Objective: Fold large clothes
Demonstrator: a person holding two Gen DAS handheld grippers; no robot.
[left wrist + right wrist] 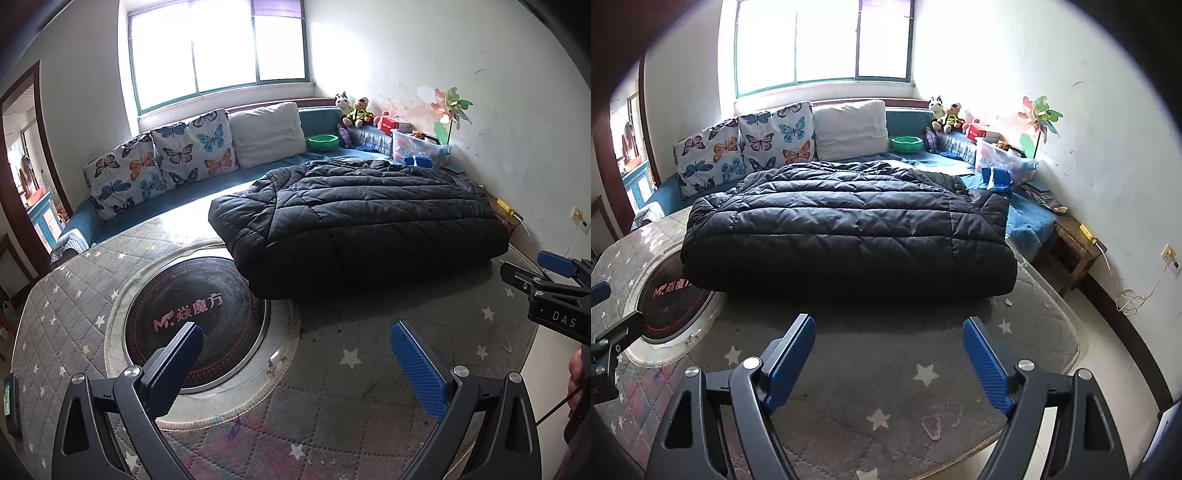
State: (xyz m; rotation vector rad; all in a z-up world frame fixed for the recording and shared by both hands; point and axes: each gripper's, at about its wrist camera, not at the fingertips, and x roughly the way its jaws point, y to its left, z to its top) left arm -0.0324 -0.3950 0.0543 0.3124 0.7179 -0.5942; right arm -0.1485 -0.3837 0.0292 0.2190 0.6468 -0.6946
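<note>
both grippers hang wide open and empty above the near edge of the star-quilted worktop [849,369], left gripper [295,354] by the round black hotplate [192,317], right gripper [888,343] beside it. beyond them the black puffer jacket [849,236] lies folded against the worktop's far edge, before the butterfly cushions [746,147].

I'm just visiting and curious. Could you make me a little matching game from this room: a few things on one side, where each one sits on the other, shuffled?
Things:
1. black puffer jacket
2. butterfly cushions
3. green bowl
4. pinwheel

Places:
A. in the corner by the right wall
B. folded on the star-patterned table cover
C. on the blue sofa seat, right of the white pillow
D. leaning on the sofa back, under the window

Pairs: 1-B, 2-D, 3-C, 4-A
</note>
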